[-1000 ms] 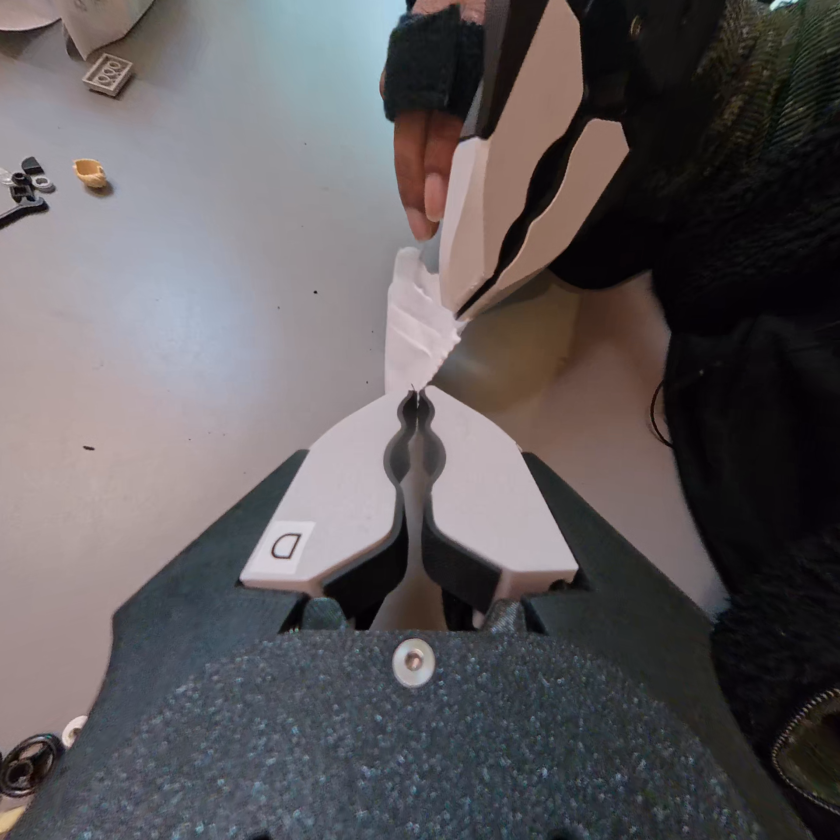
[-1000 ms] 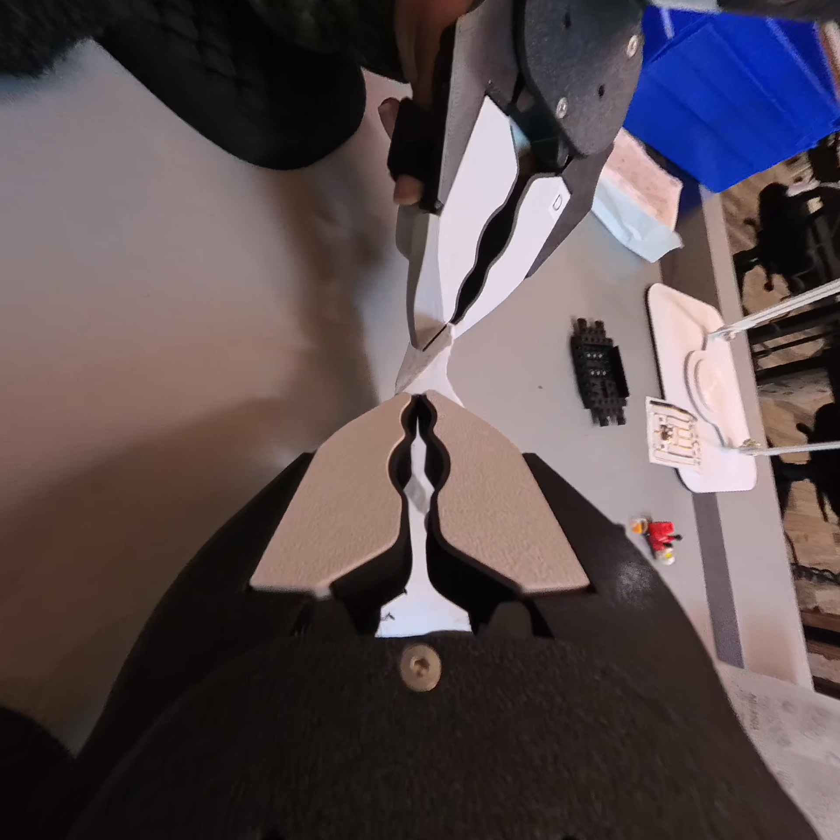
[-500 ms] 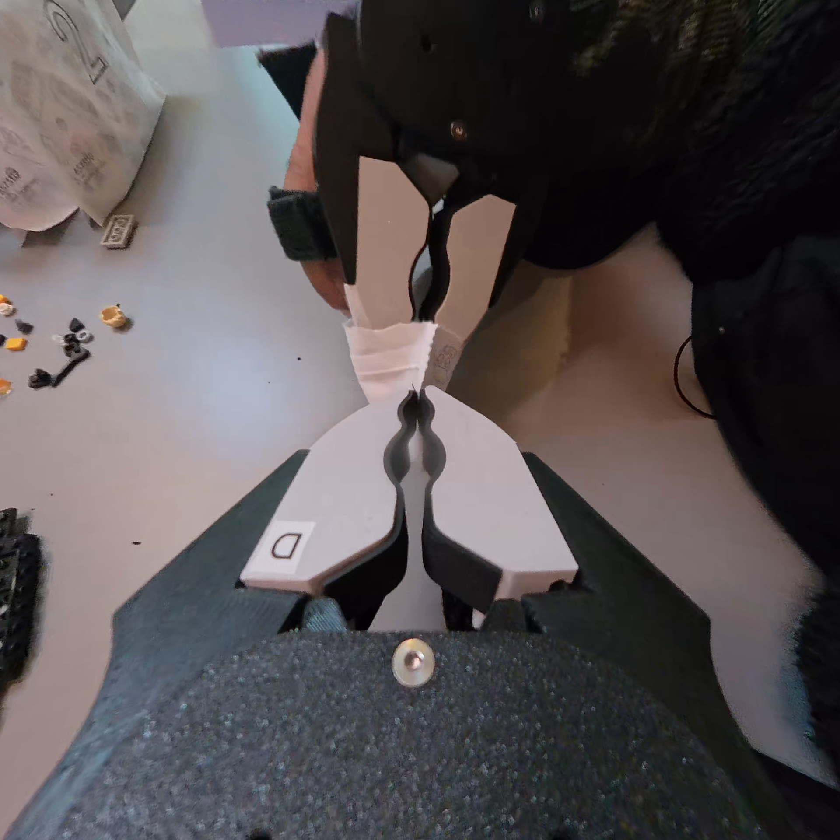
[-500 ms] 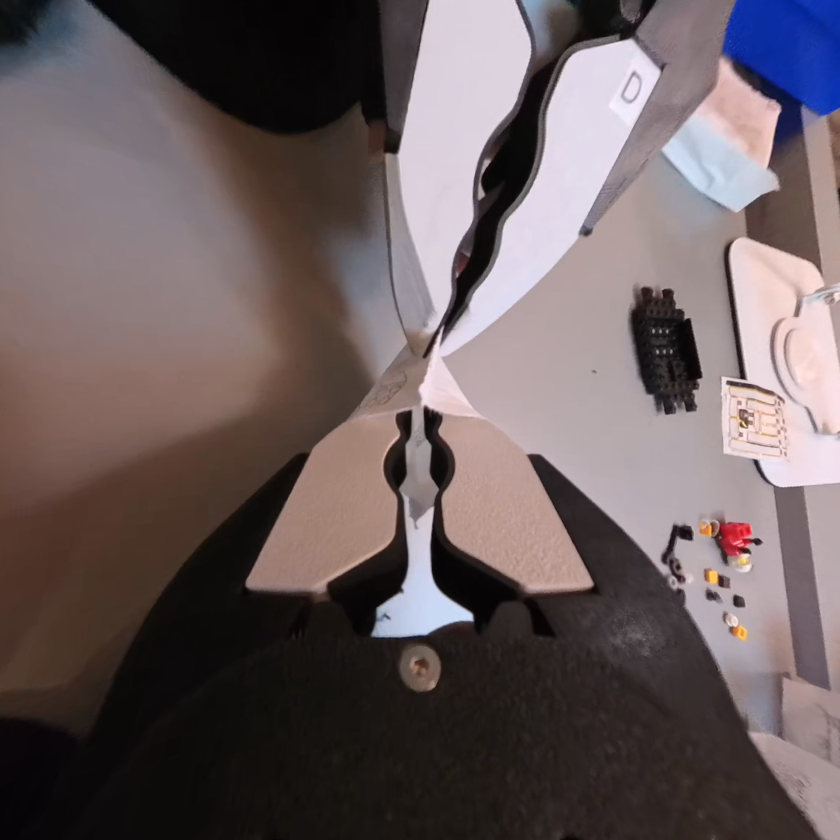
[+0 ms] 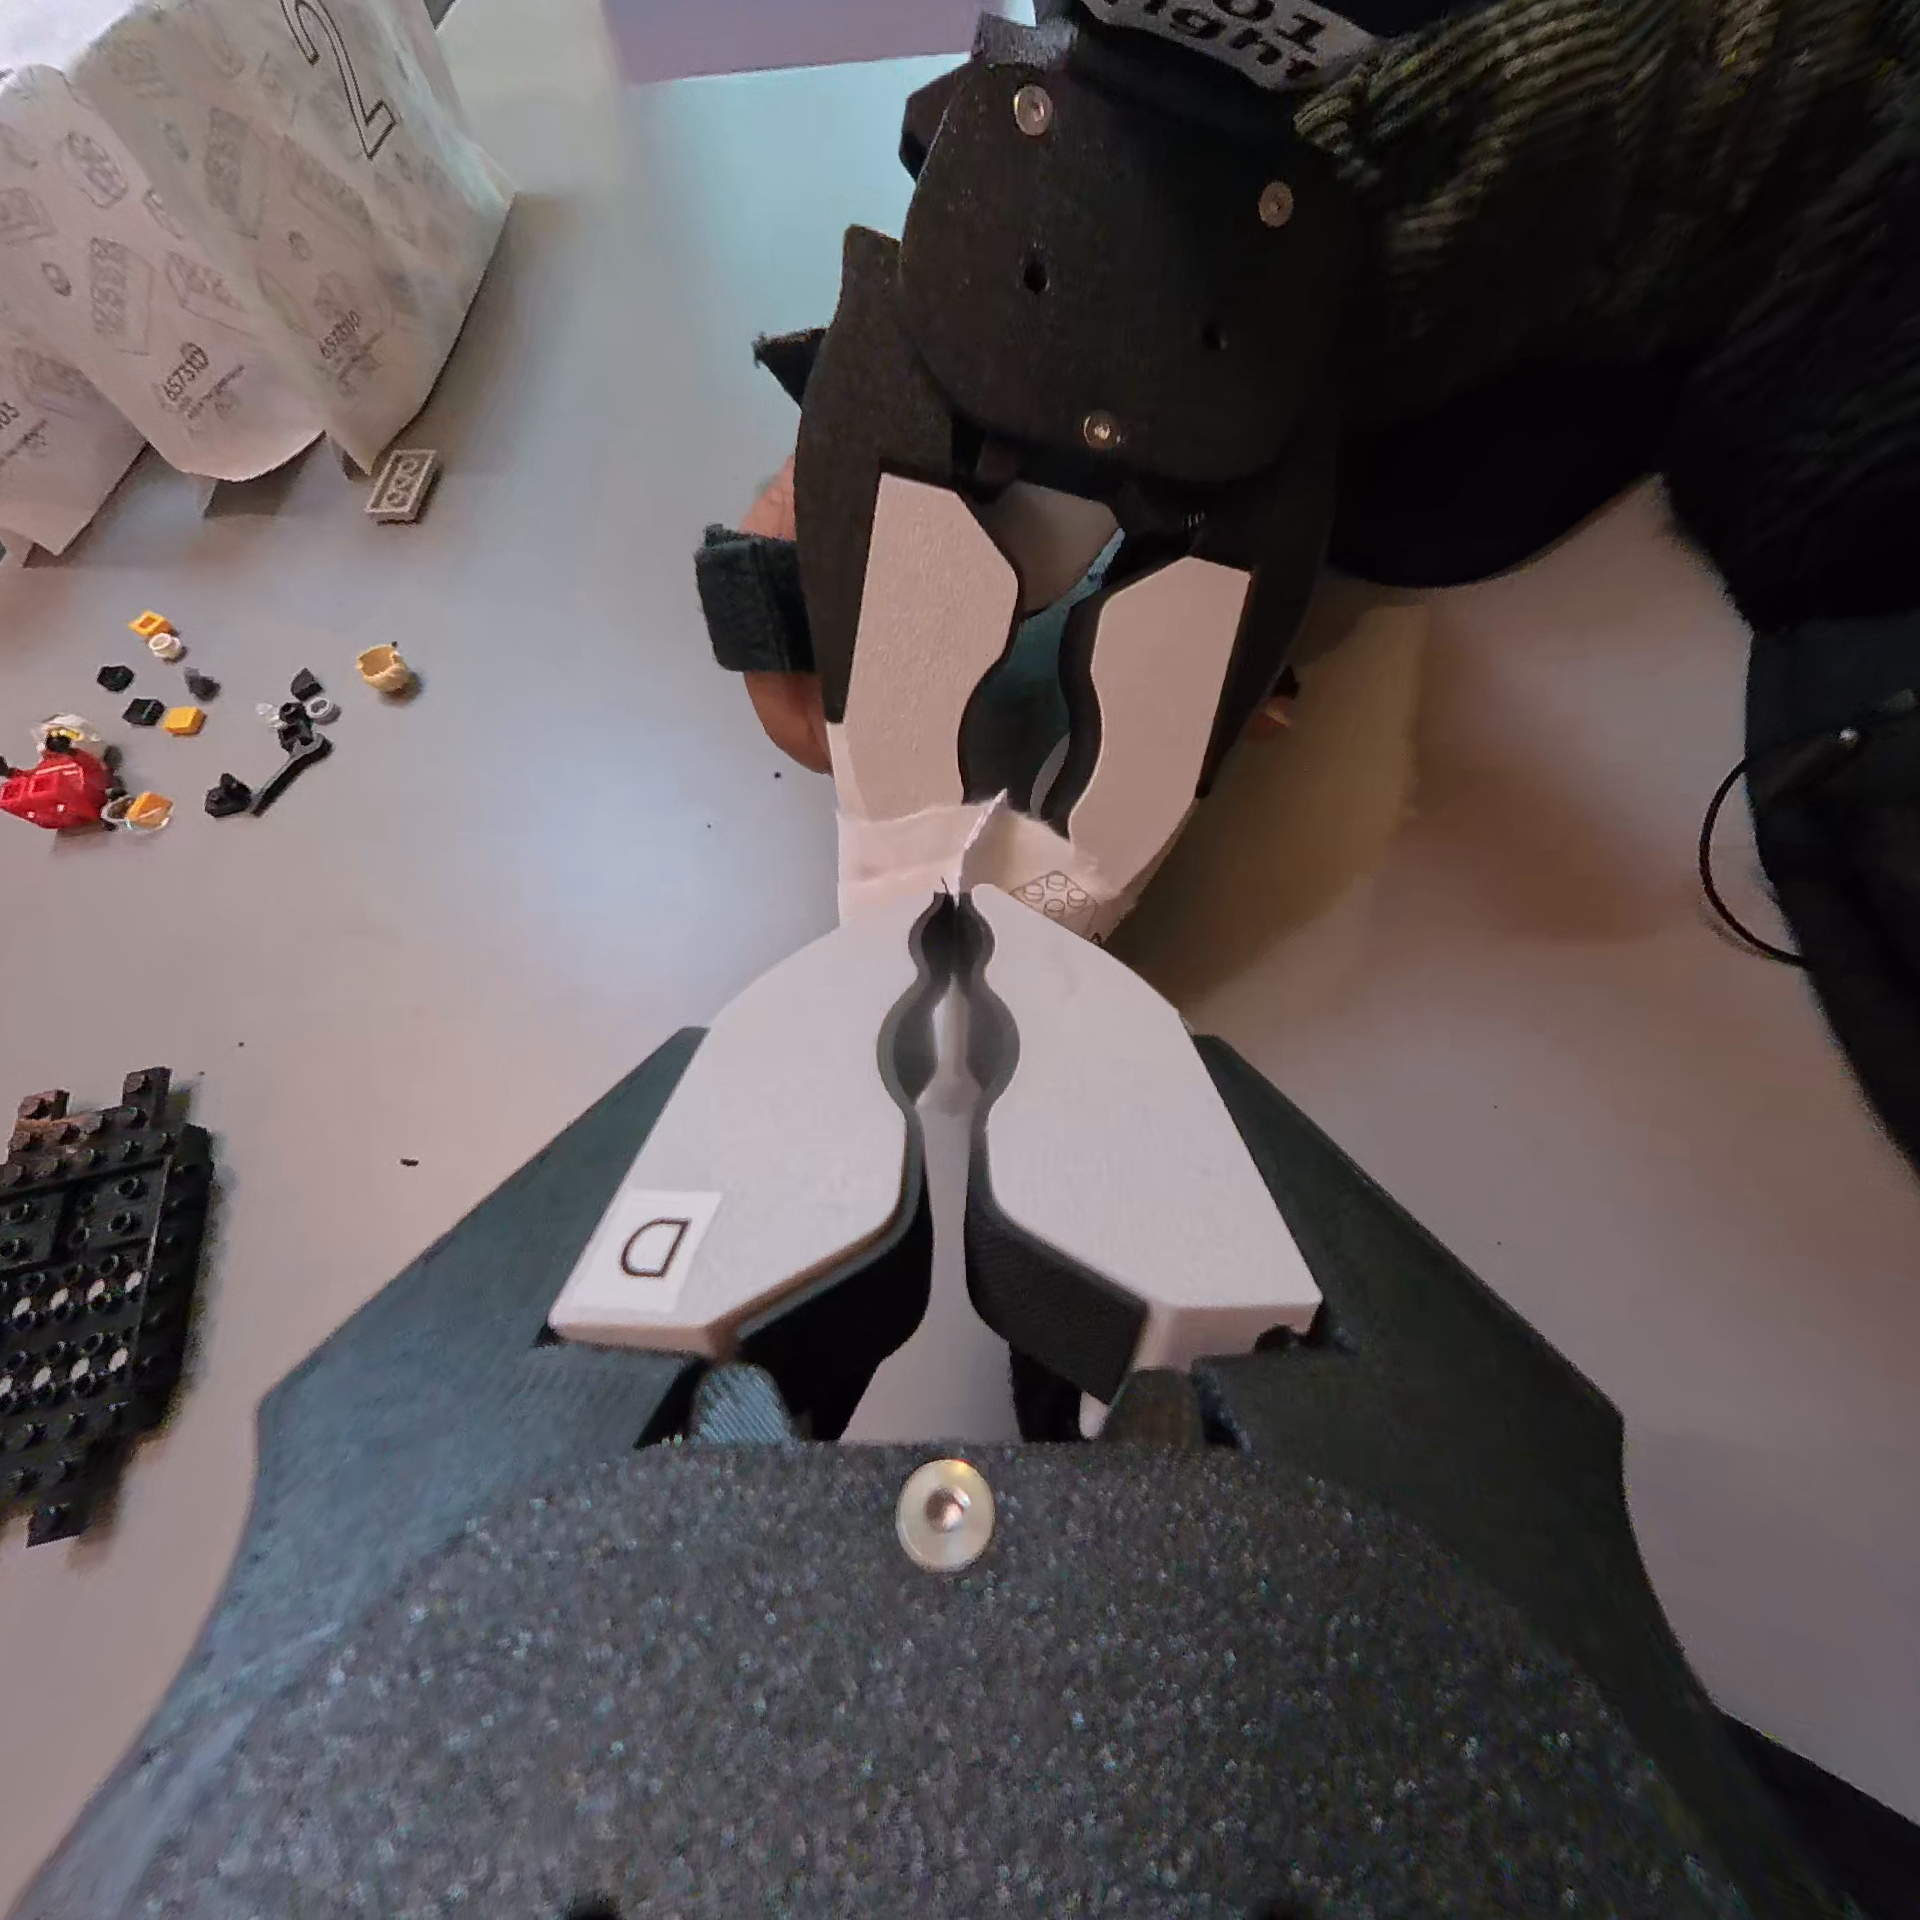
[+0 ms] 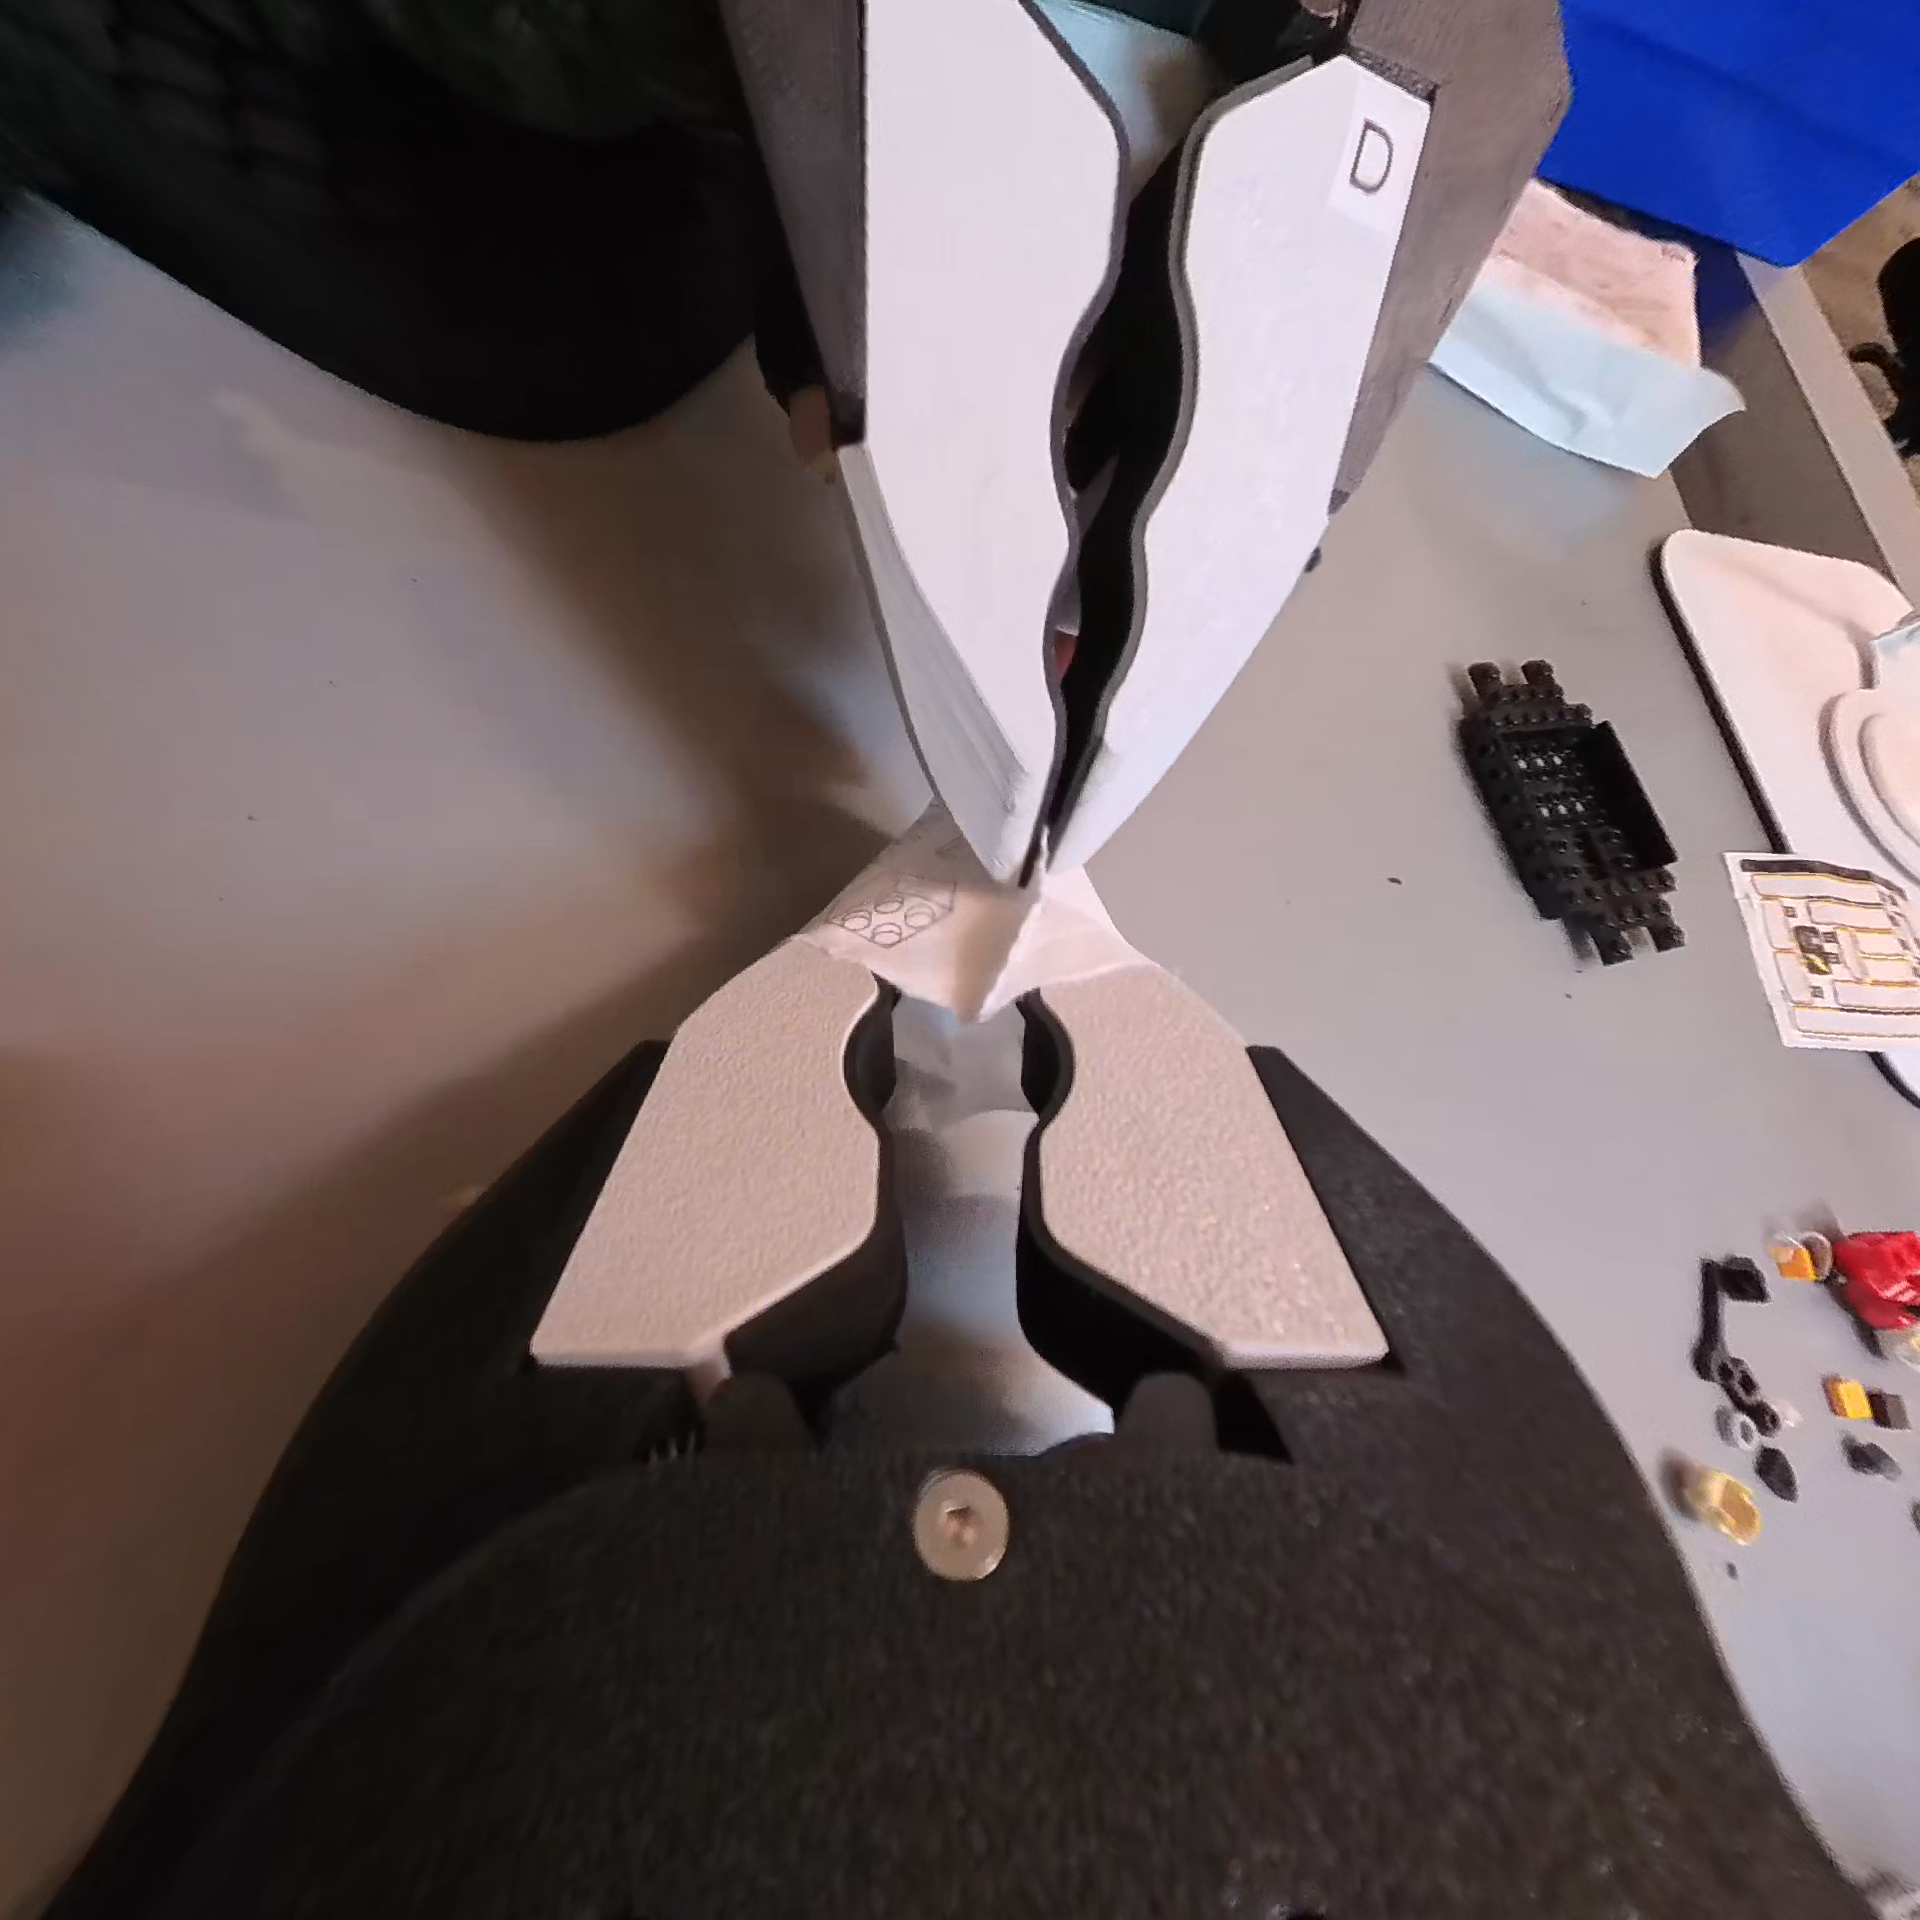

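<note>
The left gripper (image 5: 951, 902) has its fingers pinched tight on one edge of the small white printed paper bag (image 5: 902, 857), which sits right at their tips. Facing it tip to tip, the right gripper (image 6: 954, 1003) shows fingers narrowly parted, the bag's crumpled torn edge (image 6: 992, 961) lying loose in the gap between them. So the bag spans straight between both sets of fingers, above the grey table (image 5: 520, 935), well clear of the scattered small toy brick pieces (image 5: 187, 717)

White paper bag (image 5: 904, 862) – grey brick print, black plate (image 5: 83, 1278), grey table (image 5: 468, 935)
</note>
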`<control>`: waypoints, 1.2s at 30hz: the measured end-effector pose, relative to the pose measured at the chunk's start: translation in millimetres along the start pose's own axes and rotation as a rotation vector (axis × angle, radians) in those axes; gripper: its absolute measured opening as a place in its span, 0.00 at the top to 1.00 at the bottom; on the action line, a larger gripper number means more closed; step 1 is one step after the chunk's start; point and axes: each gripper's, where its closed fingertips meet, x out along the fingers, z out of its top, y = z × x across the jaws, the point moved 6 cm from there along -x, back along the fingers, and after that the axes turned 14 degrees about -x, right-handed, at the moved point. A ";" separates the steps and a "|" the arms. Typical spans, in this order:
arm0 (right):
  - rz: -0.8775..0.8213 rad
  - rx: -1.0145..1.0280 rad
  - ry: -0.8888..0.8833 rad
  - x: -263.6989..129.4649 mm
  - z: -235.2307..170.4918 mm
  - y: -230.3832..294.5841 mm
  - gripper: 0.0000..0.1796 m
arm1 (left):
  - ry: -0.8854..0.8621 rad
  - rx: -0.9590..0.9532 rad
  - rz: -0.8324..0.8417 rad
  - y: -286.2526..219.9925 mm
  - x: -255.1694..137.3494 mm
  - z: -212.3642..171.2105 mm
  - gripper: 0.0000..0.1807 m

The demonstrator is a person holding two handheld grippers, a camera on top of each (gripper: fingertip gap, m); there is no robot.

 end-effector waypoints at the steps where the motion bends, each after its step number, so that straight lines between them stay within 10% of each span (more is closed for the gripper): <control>1: 0.001 0.003 0.000 0.8 -0.1 0.4 0.89 | 0.005 -0.001 0.004 0.3 1.0 -0.6 1.00; 20: 0.046 0.161 -0.094 -14.0 2.1 -12.5 0.77 | -0.068 0.003 -0.004 2.9 -14.2 6.0 1.00; 26: 0.166 0.232 0.001 -14.6 -12.5 -9.2 0.45 | -0.113 -0.018 0.007 9.1 -23.2 7.6 1.00; 36: -0.056 0.277 -0.260 -36.2 -2.2 -40.6 0.61 | -0.488 -0.195 -0.147 25.7 -67.6 24.3 1.00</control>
